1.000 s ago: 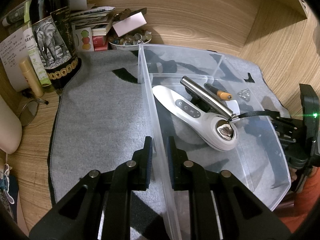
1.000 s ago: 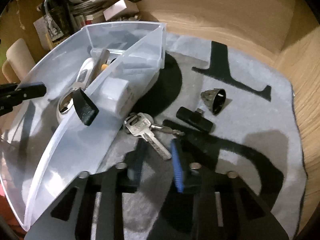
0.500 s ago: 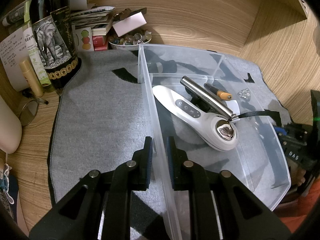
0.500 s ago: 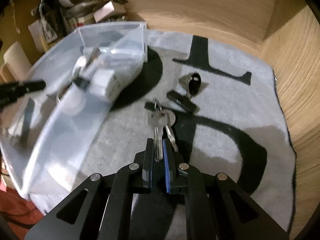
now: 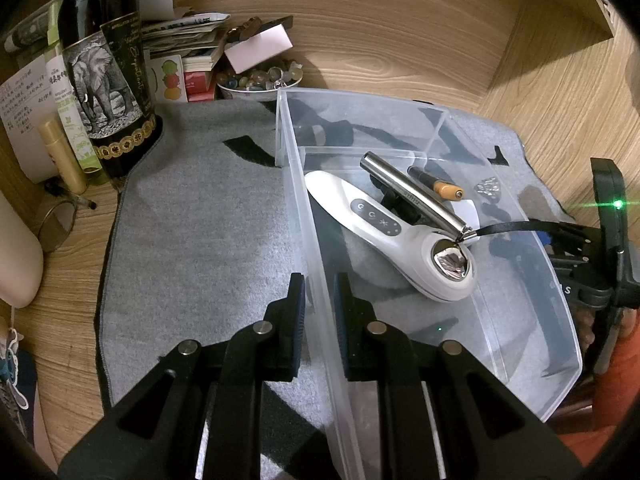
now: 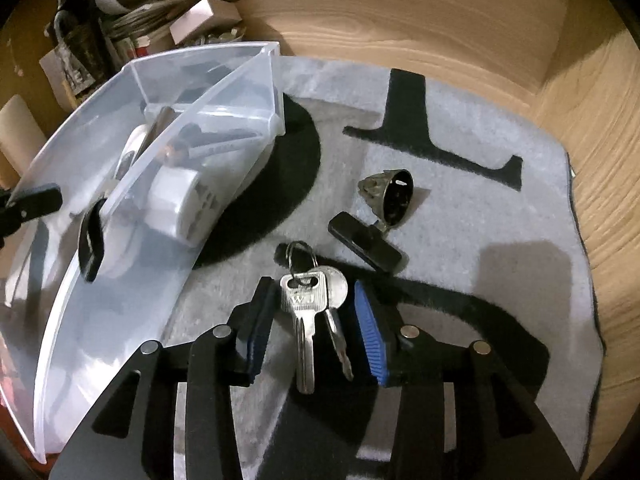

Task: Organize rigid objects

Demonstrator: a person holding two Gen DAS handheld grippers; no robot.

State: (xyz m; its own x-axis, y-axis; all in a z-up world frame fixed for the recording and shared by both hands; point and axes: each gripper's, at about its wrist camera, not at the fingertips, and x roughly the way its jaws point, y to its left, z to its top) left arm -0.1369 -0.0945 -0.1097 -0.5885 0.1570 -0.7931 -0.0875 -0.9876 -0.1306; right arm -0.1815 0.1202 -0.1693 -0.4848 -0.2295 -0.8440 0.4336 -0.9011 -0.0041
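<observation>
Lying between the open right tool (image 6: 316, 330): 2 keys (image 6: 310, 312).

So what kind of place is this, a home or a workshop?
Most likely a home desk or shelf nook: wood-grain surfaces, a grey mat, a wine bottle beside stacked papers, and a clear organizer bin holding personal items.

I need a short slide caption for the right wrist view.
Open right gripper straddles keys on grey mat beside clear bin.
</observation>
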